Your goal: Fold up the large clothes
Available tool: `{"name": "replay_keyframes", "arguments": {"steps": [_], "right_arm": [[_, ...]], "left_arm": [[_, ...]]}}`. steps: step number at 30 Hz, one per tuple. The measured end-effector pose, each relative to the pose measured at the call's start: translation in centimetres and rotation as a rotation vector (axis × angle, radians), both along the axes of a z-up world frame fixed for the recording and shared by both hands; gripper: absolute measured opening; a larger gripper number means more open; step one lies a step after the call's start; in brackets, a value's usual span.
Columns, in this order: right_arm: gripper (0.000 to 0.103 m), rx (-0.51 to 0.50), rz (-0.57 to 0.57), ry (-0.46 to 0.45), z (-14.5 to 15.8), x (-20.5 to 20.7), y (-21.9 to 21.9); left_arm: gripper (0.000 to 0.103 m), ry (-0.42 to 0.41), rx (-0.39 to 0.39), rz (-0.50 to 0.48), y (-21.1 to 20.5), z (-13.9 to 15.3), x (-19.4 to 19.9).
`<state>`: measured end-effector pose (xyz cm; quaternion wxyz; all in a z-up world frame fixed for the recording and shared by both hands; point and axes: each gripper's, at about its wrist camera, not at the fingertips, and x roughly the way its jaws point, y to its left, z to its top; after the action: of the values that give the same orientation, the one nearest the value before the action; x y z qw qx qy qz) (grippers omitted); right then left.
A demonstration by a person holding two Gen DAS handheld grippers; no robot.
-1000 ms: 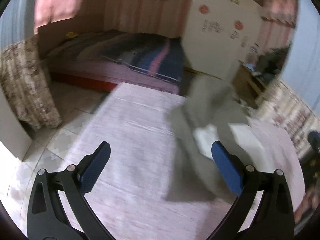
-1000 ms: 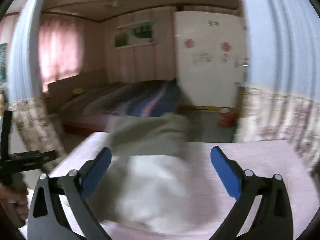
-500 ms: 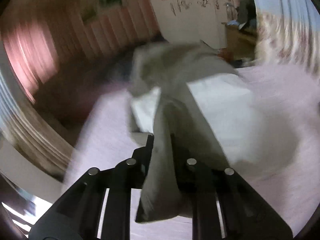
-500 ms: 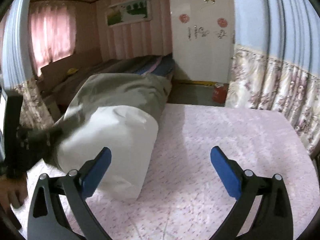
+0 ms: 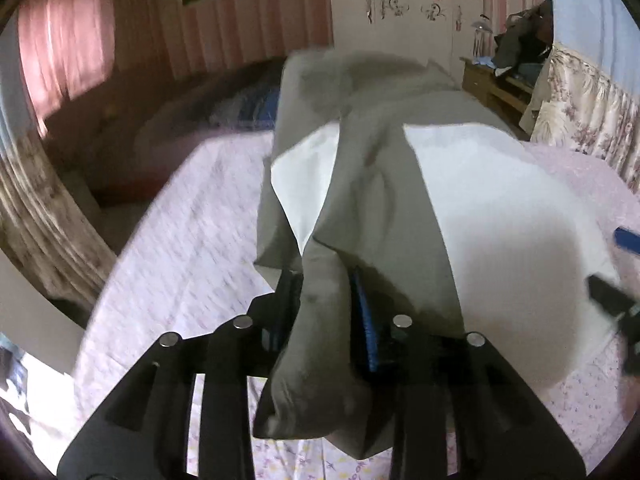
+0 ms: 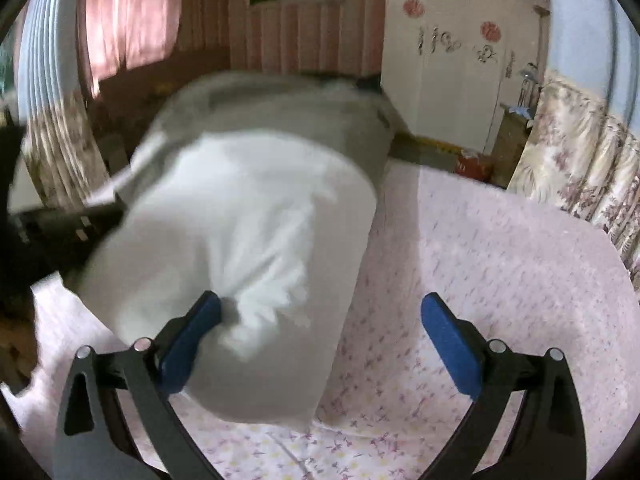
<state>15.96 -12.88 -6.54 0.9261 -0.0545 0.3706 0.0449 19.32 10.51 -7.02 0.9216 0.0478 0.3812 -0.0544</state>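
A large grey and white garment [image 5: 380, 184] lies bunched on the pink flowered table [image 5: 192, 216]. My left gripper [image 5: 324, 312] is shut on a grey fold of the garment, which hangs out over its fingers. In the right wrist view the garment [image 6: 240, 232] fills the left and middle. My right gripper [image 6: 320, 332] is open, its left pad [image 6: 188, 340] touching the white cloth, its right pad [image 6: 452, 352] over the bare table [image 6: 500, 264]. The right gripper also shows at the right edge of the left wrist view [image 5: 616, 280]. The left gripper body shows blurred at the left of the right wrist view [image 6: 60, 224].
A bed [image 5: 208, 112] with a striped cover stands beyond the table. Flowered curtains [image 6: 576, 168] hang at the right and a white door [image 6: 452, 80] is behind. A wooden shelf with clutter [image 5: 504, 80] is at the back right.
My left gripper, open a second ago, has shut on the grey fold and stays shut on it. The right gripper has moved closer, until its left pad meets the white cloth.
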Motion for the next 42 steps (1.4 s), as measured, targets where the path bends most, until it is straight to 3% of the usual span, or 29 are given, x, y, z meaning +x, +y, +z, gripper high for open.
{"name": "replay_keyframes", "arguments": {"steps": [4, 6, 7, 8, 11, 14, 17, 20, 25, 31, 36, 42], "right_arm": [[0.100, 0.015, 0.019, 0.009, 0.4, 0.3, -0.5], [0.100, 0.020, 0.031, -0.017, 2.5, 0.2, -1.1], [0.101, 0.028, 0.034, -0.051, 4.0, 0.1, -1.5], [0.101, 0.038, 0.033, -0.078, 5.2, 0.0, -1.8], [0.101, 0.067, 0.006, -0.163, 9.0, 1.6, -3.3], [0.101, 0.028, -0.023, -0.199, 11.0, 5.5, -3.5], [0.101, 0.024, -0.050, -0.179, 10.8, 10.9, -3.3], [0.101, -0.018, -0.066, -0.148, 9.1, 15.3, -2.6], [0.101, -0.063, -0.100, -0.102, 5.5, 19.8, -1.8], [0.101, -0.057, -0.123, 0.023, 0.7, 22.9, -2.0], [0.101, -0.049, -0.131, 0.067, -1.0, 23.5, -2.2], [0.101, -0.049, -0.143, 0.027, 1.1, 21.3, -2.0]], "left_arm": [[0.038, 0.015, -0.019, 0.003, 0.0, -1.0, -0.3], [0.053, 0.021, -0.053, 0.008, 1.0, 0.6, -0.7], [0.076, 0.017, -0.064, 0.008, 1.5, 1.3, -0.8], [0.090, -0.006, -0.076, 0.008, 2.0, 2.9, -1.0], [0.099, -0.075, -0.068, 0.004, 2.7, 7.3, -0.8], [0.100, -0.103, -0.048, 0.008, 2.2, 10.4, 1.9], [0.100, -0.089, -0.016, 0.025, 1.1, 11.5, 6.5], [0.100, -0.034, -0.003, 0.038, -0.1, 10.7, 11.3], [0.100, 0.073, 0.024, 0.084, -0.7, 6.0, 17.8], [0.100, 0.102, 0.071, 0.078, -0.7, 0.7, 19.9], [0.100, 0.130, 0.028, 0.088, -0.1, -2.6, 20.6], [0.100, 0.091, 0.009, 0.068, 0.1, -1.5, 19.2]]}}
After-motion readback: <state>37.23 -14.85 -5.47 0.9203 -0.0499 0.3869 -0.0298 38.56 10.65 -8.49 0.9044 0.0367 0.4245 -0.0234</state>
